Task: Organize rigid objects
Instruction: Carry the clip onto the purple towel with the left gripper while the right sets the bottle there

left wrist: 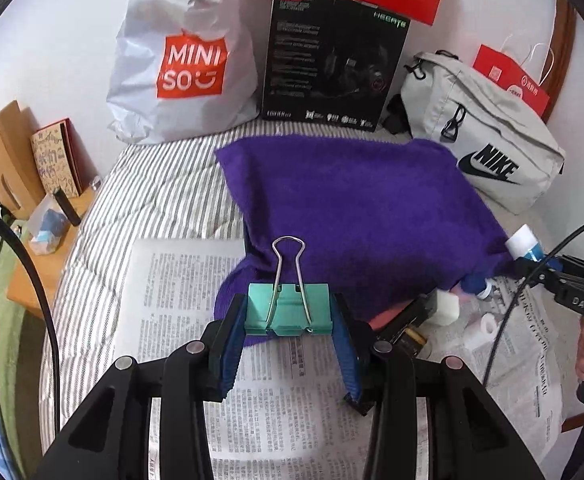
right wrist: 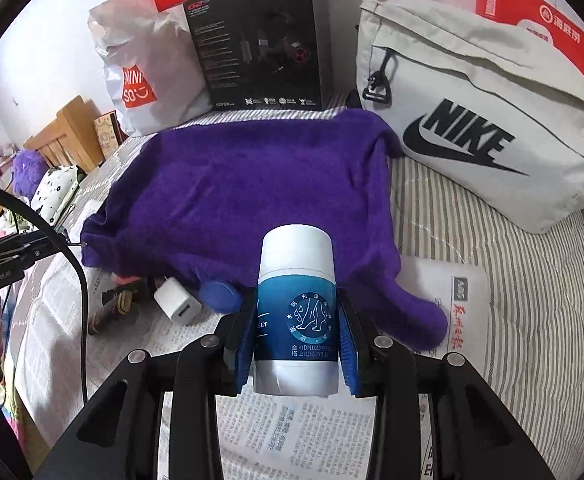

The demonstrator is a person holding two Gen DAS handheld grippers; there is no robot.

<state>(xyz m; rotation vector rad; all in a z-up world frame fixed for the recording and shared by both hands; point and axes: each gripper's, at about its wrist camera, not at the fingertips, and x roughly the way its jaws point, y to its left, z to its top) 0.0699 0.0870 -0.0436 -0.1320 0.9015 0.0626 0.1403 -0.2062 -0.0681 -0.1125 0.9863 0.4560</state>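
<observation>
My left gripper is shut on a teal binder clip with silver wire handles, held above the newspaper at the near edge of a purple towel. My right gripper is shut on a blue and white balm stick, held upright at the towel's near edge. The stick also shows in the left wrist view. Loose items lie by the towel: a white charger plug, a blue round cap, a dark striped object.
Newspaper covers a striped bed sheet. At the back stand a Miniso bag, a black Hecate box, a grey Nike bag and red bags. A wooden bedside stand is left.
</observation>
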